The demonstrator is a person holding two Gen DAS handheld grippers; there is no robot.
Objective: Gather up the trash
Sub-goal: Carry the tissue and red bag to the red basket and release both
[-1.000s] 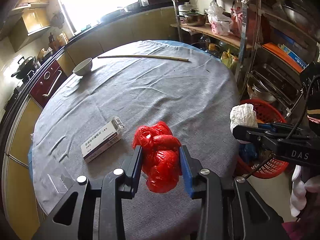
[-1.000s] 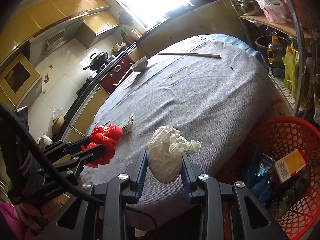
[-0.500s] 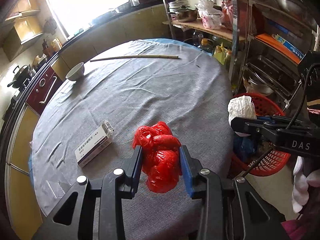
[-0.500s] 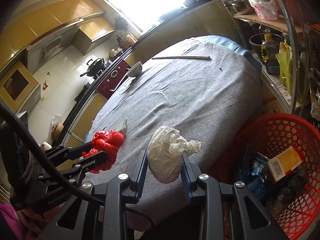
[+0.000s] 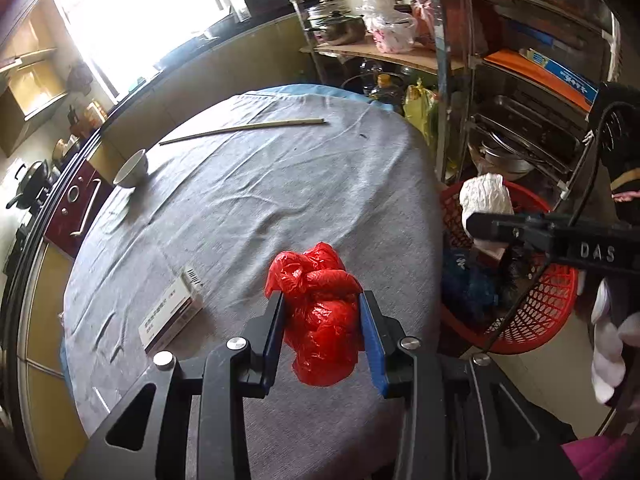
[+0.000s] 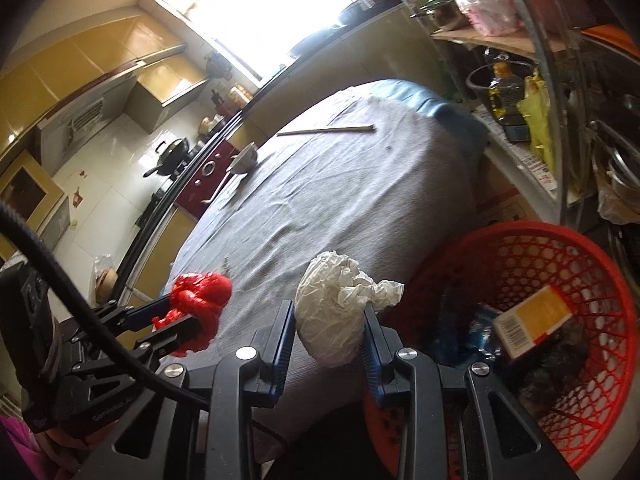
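Observation:
My left gripper point(image 5: 321, 300) is shut on a crumpled red plastic bag point(image 5: 320, 312), held above the near right part of the grey-clothed round table point(image 5: 248, 208). My right gripper point(image 6: 327, 308) is shut on a crumpled white paper wad point(image 6: 334, 320), seen in the left wrist view as a white wad point(image 5: 484, 200) over the rim of the red mesh basket point(image 5: 532, 320). That red basket point(image 6: 580, 360) stands on the floor right of the table and holds a yellow box point(image 6: 532, 326) and dark blue wrappers. The left gripper with the red bag point(image 6: 198, 304) shows at left in the right wrist view.
A white medicine box point(image 5: 172, 308) lies on the table near my left gripper. A bowl point(image 5: 131, 168) and a long stick point(image 5: 240, 130) lie at the far side. A metal rack point(image 5: 500, 92) with pots and bags stands right of the table, behind the basket.
Both grippers have moved to the right toward the red basket, each keeping its load. The white wad now hangs over the basket's rim. The medicine box has slid left in view.

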